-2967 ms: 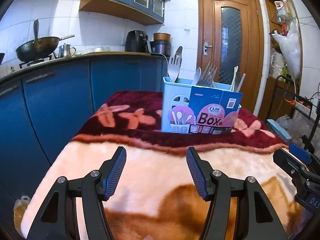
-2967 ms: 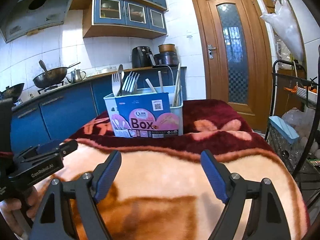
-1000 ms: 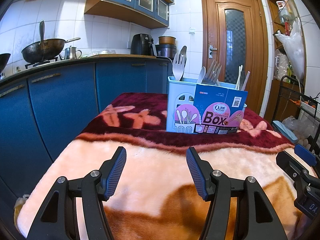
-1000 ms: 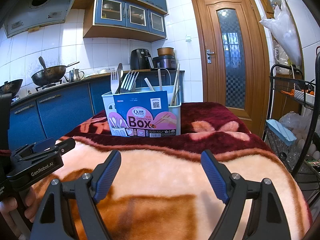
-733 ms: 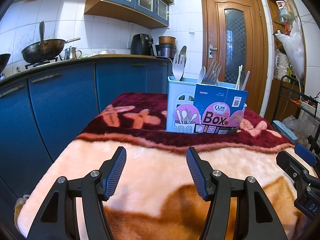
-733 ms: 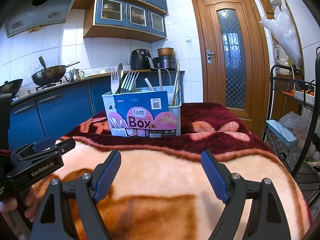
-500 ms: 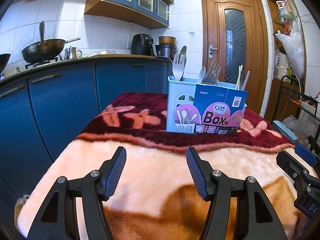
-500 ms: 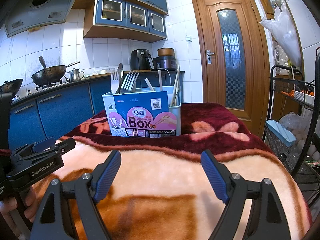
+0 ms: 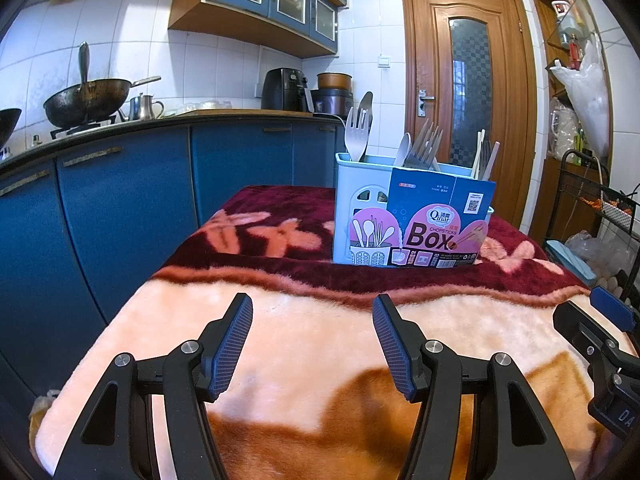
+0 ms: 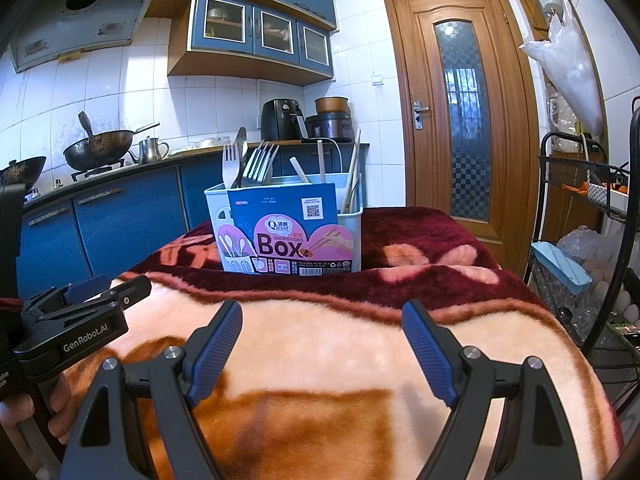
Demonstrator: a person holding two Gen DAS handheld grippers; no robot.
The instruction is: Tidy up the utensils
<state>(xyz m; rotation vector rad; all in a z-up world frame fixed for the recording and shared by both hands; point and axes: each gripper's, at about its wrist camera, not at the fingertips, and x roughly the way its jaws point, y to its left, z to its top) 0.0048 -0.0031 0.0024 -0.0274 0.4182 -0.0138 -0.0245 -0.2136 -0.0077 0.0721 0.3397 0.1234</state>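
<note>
A pale blue utensil holder with a blue "Box" card label stands on the dark red far part of a blanket-covered table. It holds forks, a spoon and chopsticks. It also shows in the right wrist view, with forks and chopsticks upright in it. My left gripper is open and empty, low over the near peach part of the blanket. My right gripper is open and empty, beside it on the right. No utensils lie on the blanket.
Blue kitchen cabinets run along the left with a wok on the stove. A wooden door stands behind the table. A black wire rack with a blue box stands close to the table's right edge.
Both views have tilted up and settled over three seconds; in the last second nothing has visibly moved. Both grippers stay open.
</note>
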